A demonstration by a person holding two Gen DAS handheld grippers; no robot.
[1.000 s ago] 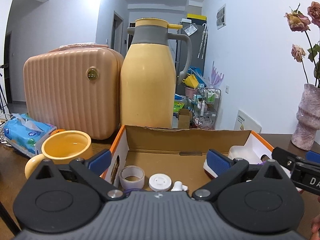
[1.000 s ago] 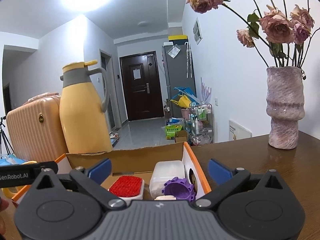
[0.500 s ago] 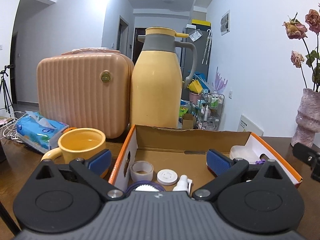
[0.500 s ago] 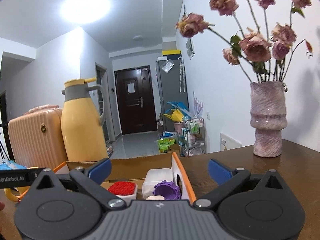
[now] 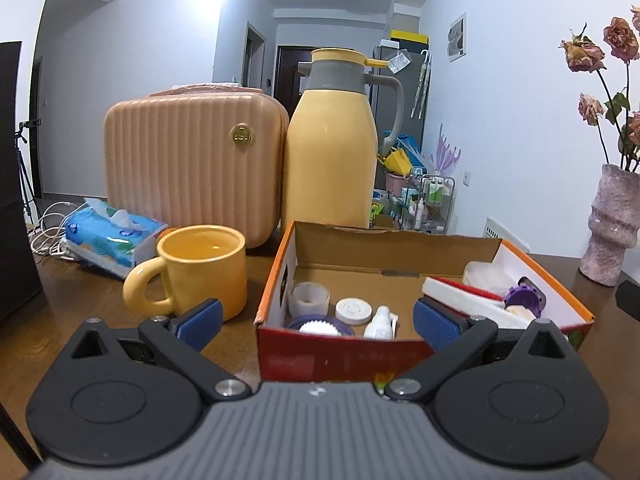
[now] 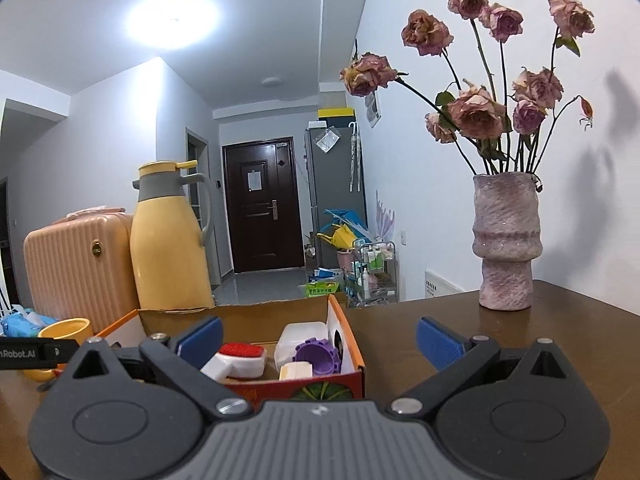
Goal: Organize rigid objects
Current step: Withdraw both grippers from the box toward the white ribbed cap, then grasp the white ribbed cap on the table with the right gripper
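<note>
Two grippers, left gripper [image 5: 316, 322] and right gripper [image 6: 318, 340], fingers spread empty; "Robot.AI" lettering [image 6: 18, 353] at left.

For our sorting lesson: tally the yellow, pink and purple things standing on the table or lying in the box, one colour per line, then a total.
Yellow: 2, tall plastic thermos jug, ceramic mug
Pink: 2, ribbed hard case, rough stone vase
Purple: 1, toothed plastic ring
Total: 5

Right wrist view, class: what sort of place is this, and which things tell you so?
Most likely a lived-in flat or home: a wooden table facing a hallway with a dark entrance door, a vase of dried roses, and a yellow thermos jug beside a small suitcase.
</note>
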